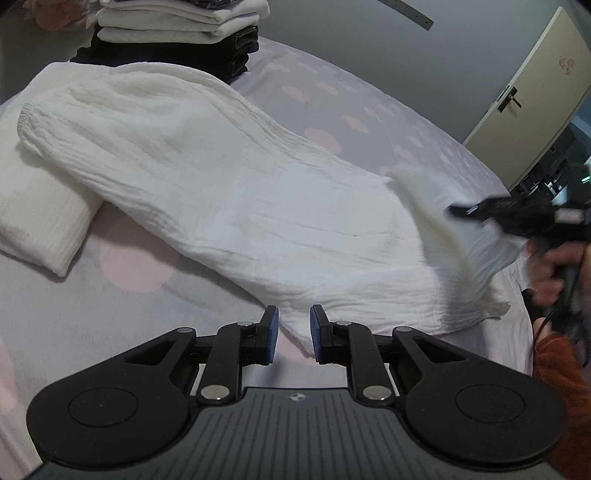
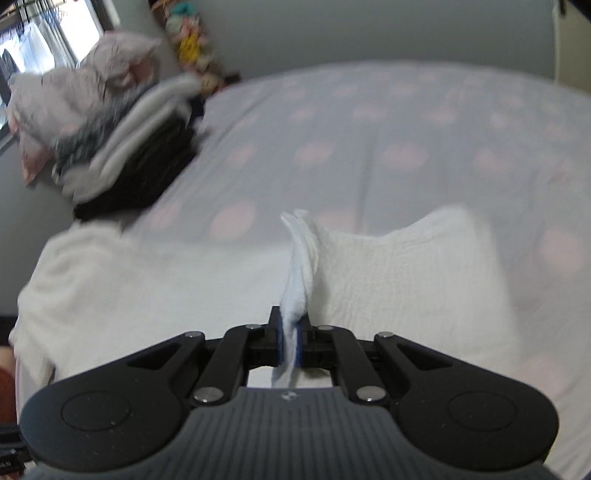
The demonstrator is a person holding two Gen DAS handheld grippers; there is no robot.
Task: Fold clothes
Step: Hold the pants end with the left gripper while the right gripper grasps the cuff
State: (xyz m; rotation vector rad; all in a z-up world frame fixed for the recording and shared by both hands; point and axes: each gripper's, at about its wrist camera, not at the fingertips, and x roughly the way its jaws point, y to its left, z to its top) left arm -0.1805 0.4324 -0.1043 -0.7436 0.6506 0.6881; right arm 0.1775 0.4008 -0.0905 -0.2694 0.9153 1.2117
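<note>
Both wrist views close, downward; share bed [image 1: 332, 110].

One white garment [image 1: 229, 192] spread out; one folded white piece [image 1: 40, 221], one stack of folded clothes [image 1: 177, 33]; two tongs [image 1: 293, 334].

white crinkled garment [image 1: 229, 192] spread lengthwise on the bed, one end lifted and bunched, elastic cuff at far end

Bedsheet [image 1: 332, 110], lilac with pink dots, covers the bed; beyond its far right edge stands a cream door [image 1: 532, 96] with dark handle [image 1: 509, 99], grey wall behind.
</note>
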